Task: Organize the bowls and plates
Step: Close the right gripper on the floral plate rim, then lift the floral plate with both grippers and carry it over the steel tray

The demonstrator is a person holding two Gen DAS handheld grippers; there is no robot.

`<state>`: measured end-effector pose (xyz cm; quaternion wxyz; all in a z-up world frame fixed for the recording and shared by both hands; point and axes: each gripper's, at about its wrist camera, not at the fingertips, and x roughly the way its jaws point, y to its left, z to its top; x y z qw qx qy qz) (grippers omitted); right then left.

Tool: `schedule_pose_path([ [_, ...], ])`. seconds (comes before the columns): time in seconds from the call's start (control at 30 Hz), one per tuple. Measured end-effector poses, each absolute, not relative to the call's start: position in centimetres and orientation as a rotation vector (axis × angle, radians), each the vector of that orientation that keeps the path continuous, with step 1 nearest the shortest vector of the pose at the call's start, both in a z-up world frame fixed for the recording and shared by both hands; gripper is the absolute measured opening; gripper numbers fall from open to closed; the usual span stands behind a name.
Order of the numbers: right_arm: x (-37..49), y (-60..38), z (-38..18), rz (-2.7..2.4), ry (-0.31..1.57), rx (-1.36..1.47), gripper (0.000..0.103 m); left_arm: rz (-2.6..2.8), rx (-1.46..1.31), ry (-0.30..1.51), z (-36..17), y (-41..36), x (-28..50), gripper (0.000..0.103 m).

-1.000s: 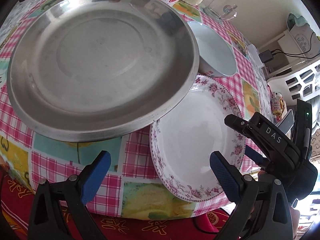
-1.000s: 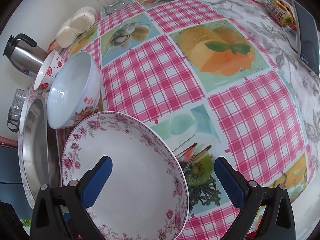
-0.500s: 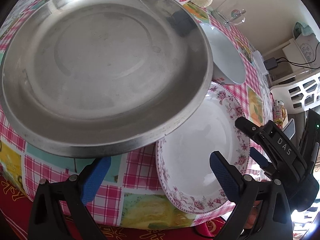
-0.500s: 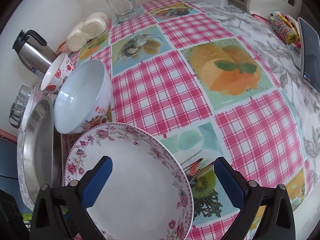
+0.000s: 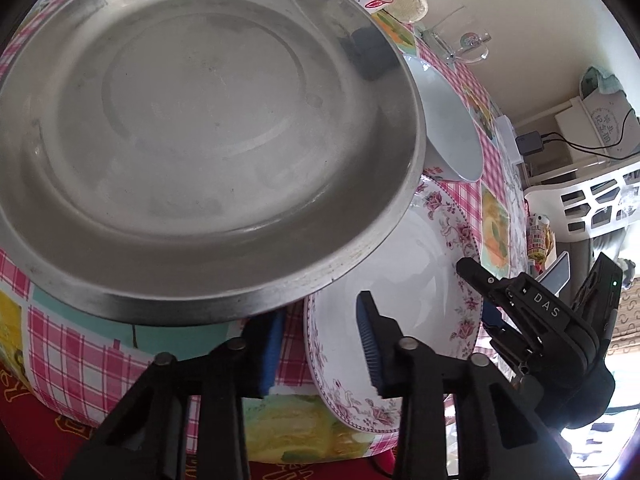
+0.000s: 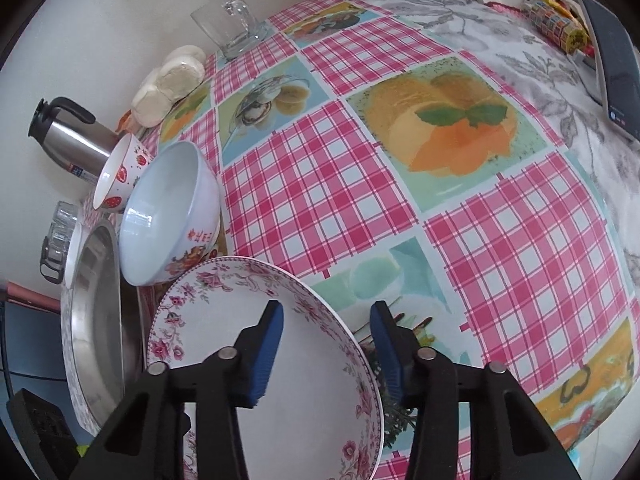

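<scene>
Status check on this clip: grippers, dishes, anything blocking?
Both grippers part-open around floral plate rim, not clamped. Steel tray overlaps plate. White bowl close behind.

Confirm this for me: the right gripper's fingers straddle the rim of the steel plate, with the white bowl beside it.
Wrong on the plate. In the right wrist view, the right gripper has its fingers either side of the rim of the floral plate, not the steel plate, which lies further left. The white bowl does sit beside it.

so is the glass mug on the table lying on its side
No, the glass mug stands upright near the wall, open end up, on the checked tablecloth.
</scene>
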<state>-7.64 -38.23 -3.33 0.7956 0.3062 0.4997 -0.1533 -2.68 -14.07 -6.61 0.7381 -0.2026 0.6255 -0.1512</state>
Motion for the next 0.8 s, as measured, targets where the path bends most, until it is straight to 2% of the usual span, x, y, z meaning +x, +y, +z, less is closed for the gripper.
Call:
schedule_pose_path([
  [0.17,-8.1,-38.8,-3.6,-0.290,1.049,0.724,0.039,-0.323,-0.454,1.362,-6.9,-14.1,-2.6,0.022],
  [0.37,-9.0,-40.1,-4.5,-0.242,1.023,0.837,0.027,-0.297,-0.456,1.356,-7.1,-13.9,-2.7,0.014],
  [0.8,-9.3,-40.3,-3.7,-0.253,1.035,0.764,0.025,-0.339,-0.342,1.350,-6.7,-15.9,-2.9,0.013],
])
